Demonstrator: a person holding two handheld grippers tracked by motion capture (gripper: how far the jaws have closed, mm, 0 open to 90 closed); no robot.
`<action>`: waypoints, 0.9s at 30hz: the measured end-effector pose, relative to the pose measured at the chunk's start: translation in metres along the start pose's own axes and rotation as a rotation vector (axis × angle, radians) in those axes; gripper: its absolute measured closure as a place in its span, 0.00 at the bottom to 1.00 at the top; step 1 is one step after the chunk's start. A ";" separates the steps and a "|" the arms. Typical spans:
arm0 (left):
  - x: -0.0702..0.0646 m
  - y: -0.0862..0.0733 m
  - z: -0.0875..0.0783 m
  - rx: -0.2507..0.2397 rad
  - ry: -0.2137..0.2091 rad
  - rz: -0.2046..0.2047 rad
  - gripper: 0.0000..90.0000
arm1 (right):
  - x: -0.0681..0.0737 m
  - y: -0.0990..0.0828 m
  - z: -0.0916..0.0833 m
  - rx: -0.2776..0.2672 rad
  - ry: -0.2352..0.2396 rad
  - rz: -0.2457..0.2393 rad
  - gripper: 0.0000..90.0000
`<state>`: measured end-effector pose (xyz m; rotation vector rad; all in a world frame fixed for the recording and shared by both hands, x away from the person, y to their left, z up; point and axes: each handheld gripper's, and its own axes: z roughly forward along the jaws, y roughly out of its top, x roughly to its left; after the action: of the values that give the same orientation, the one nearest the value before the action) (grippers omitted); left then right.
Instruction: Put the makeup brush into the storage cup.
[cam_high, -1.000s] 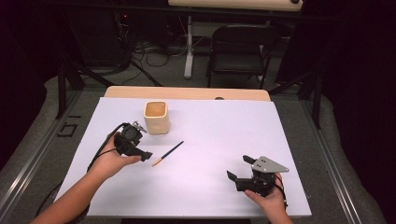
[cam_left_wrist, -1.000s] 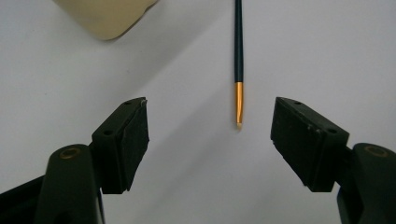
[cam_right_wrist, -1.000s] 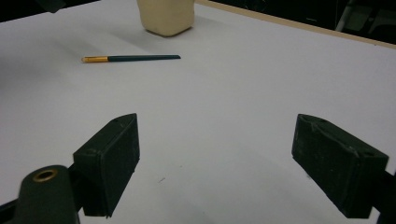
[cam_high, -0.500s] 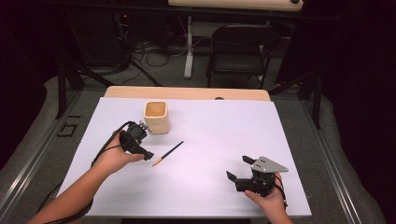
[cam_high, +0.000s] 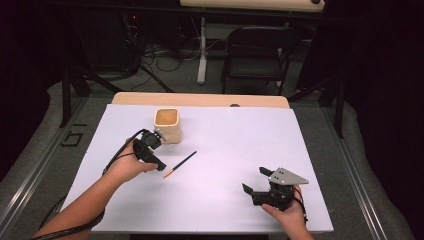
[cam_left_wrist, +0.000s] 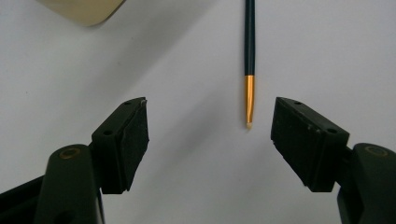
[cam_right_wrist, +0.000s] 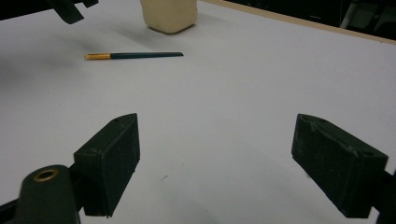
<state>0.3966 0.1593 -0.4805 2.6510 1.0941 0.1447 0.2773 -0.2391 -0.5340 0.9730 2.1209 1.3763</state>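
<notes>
Paintbrush (cam_left_wrist: 250, 60) lying flat beside cup (cam_high: 167, 124), I'm hovering my left gripper (cam_left_wrist: 210, 135) wide over its tip, right gripper (cam_right_wrist: 231, 158) gaping wide.

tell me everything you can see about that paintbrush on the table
The paintbrush is thin, with a dark handle, a gold-coloured ferrule and a small pale tip. It lies flat and diagonal on the white table, just in front of the left tongs, whose jaws stand open. Nothing touches it; the beige cup stands apart.

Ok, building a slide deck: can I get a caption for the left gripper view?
Open left tool poised over the paintbrush tip on the white table.
</notes>
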 end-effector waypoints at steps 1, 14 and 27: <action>0.000 0.001 0.000 0.004 0.002 0.001 0.31 | 0.000 0.000 0.000 0.000 0.000 0.000 0.17; -0.005 0.015 0.010 0.039 0.012 0.010 0.29 | 0.000 0.000 0.000 0.002 0.003 -0.001 0.17; -0.011 0.029 0.018 0.075 0.011 0.029 0.34 | 0.000 0.000 0.000 0.003 0.007 -0.004 0.17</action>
<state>0.4117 0.1282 -0.4897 2.7367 1.0848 0.1264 0.2774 -0.2392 -0.5340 0.9653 2.1297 1.3768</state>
